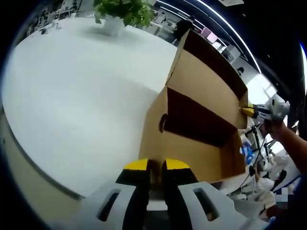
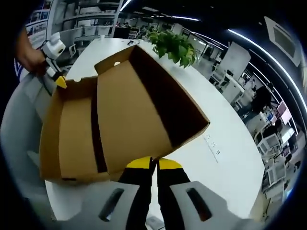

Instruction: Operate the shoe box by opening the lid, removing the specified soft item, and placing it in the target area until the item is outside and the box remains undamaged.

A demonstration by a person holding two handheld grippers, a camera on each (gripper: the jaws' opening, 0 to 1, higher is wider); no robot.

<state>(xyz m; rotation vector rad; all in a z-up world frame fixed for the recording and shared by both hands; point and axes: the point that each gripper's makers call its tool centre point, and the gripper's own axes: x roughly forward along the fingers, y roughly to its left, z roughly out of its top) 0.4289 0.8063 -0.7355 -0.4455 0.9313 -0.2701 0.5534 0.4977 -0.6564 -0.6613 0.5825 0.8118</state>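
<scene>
A brown cardboard shoe box (image 1: 192, 148) stands on the white table with its hinged lid (image 1: 206, 81) raised. My left gripper (image 1: 156, 166) is shut on the near end wall of the box, the cardboard pinched between its yellow tips. In the right gripper view, my right gripper (image 2: 154, 164) is shut on the free edge of the lid (image 2: 134, 110), holding it up over the box (image 2: 72, 134). The right gripper (image 1: 249, 111) also appears at the lid's far corner, and the left gripper (image 2: 60, 81) at the box's far end. The inside of the box is deep in shadow.
A potted green plant (image 1: 122, 12) (image 2: 175, 45) stands on the round white table (image 1: 72, 96) beyond the box. A person's hand (image 2: 29, 55) holds the left gripper. Office desks and chairs (image 2: 259, 105) lie past the table's edge.
</scene>
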